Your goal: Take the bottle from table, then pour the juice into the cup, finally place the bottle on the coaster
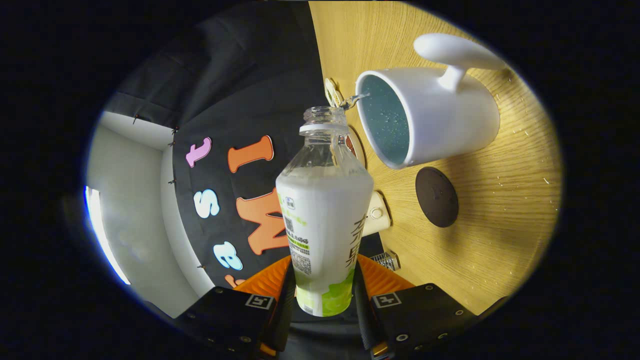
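Wood table (500,210): tilted in the gripper view, running from 12 to 4 o'clock past the fingers.
Gripper (324,295): fingers closed against both sides of the bottle's lower body, holding it clear of the table.
Bottle (324,210): clear plastic, uncapped, white-and-green label, whitish juice filling the lower part; rising from between the fingers, open mouth at 12 o'clock.
Stream (356,99): thin thread of liquid from the bottle mouth toward 2 o'clock, reaching the cup rim.
Cup (440,117): white outside, speckled blue-green inside, handle on the far side; standing on the table at 2 o'clock from the bottle mouth, just beside it.
Coaster (436,196): dark round disc lying flat on the wood, at 3 o'clock from the bottle's shoulder, just beside the cup, bare.
Cream item (377,214): small, partly hidden behind the bottle; cannot tell what.
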{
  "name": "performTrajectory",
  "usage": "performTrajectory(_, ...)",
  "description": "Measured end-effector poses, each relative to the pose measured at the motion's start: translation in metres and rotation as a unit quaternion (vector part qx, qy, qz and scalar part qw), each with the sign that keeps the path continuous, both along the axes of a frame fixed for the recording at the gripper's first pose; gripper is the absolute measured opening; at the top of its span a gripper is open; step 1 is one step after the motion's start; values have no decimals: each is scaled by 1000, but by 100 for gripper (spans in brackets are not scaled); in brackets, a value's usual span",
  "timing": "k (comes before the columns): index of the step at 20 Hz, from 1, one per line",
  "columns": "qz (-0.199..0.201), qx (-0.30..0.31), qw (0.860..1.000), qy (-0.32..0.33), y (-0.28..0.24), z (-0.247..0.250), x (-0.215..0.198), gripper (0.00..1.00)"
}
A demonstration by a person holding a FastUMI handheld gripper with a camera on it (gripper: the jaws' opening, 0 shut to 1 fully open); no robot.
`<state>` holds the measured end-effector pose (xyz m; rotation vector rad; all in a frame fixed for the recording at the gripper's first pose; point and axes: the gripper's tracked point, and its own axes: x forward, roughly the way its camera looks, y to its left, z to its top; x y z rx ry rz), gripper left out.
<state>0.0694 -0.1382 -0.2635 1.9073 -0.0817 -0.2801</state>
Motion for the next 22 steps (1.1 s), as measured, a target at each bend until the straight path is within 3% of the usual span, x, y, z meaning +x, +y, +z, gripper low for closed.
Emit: performTrajectory(22,-18,78,997,-24,-10,30,2,57)
